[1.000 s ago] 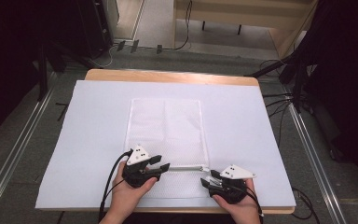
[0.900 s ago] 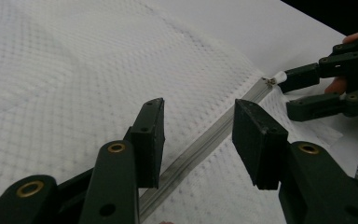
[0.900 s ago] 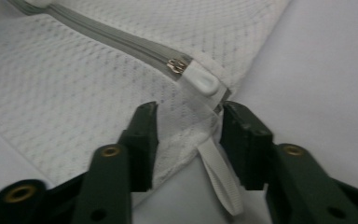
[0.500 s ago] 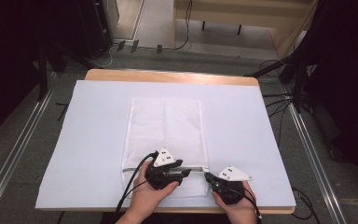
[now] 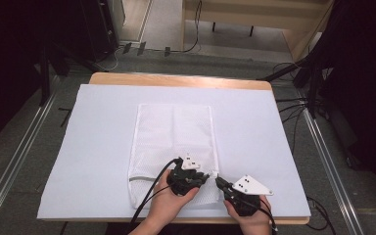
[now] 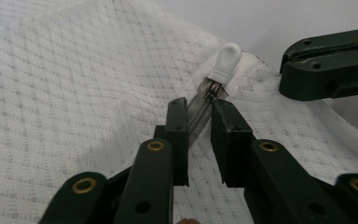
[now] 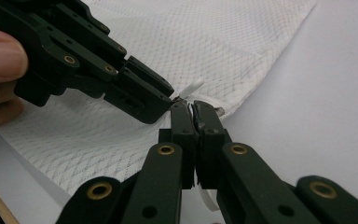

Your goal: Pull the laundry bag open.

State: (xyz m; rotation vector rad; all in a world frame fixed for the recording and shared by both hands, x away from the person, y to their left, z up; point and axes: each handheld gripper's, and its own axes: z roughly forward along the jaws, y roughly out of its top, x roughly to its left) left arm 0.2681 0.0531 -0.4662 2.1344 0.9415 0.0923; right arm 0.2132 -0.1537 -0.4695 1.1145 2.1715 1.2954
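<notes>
At the near right corner of the white mesh laundry bag (image 5: pixel 174 147), right by the front edge of the table (image 5: pixel 176 80), is where it's all happening. The zipper pull (image 6: pixel 227 60), a little white plastic tab, sits at the end of the zipper track (image 6: pixel 199 112) just past the tips of the left gripper (image 6: pixel 199 109). That gripper's jaws have just been closing in and straddle the zipper track, one on each side; there's a thin gap and I can't tell if the pads actually press on it.

The right gripper (image 7: pixel 192 108) is pinched tight on the bag's corner fabric right beside the pull, jaws fully together with the cloth edge caught between them. In the right gripper view the two grippers' tips are nearly touching, and the pull pokes out just behind them.

The bag lies flat, long side running away from the person, on a big white sheet (image 5: pixel 98 127) covering the tabletop. It looks flat and limp; whether anything is inside I can't tell.
</notes>
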